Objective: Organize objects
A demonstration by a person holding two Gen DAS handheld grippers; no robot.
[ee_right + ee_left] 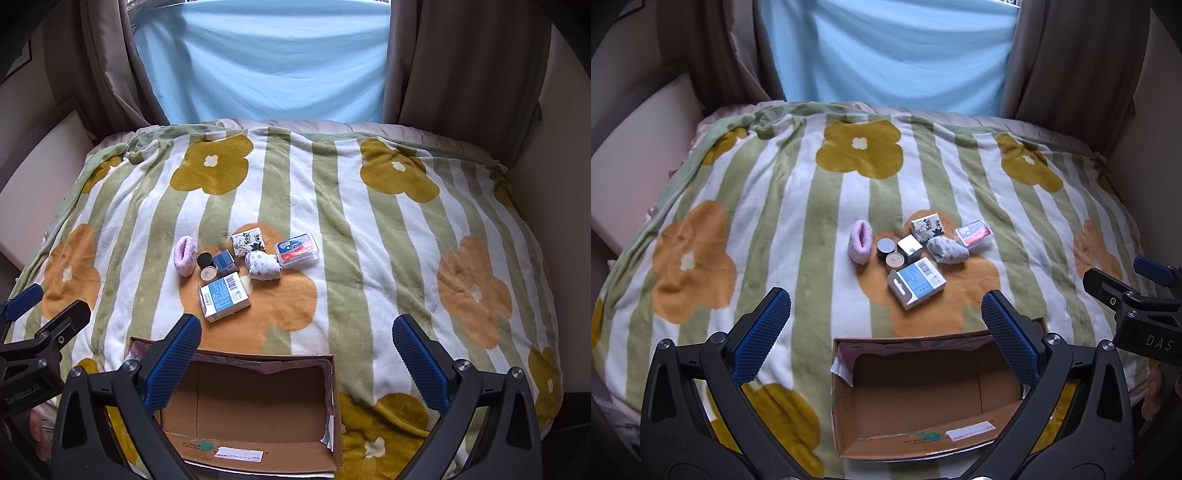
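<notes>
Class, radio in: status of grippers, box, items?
Left gripper, right gripper open, empty. Cardboard box empty. Items clustered on blanket. Nothing blocking.

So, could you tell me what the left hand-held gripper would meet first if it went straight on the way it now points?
Probably the blue and white box, which lies about midway between the open left hand-held gripper fingers; depth is unclear, so it might meet the blanket just short of it.

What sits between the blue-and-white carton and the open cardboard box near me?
Nothing visible does. The blue-and-white carton is the item of the cluster nearest the cardboard box, with only bare blanket between them. The box's inside shows no items. Both grippers, left and right, are open above the box.
</notes>
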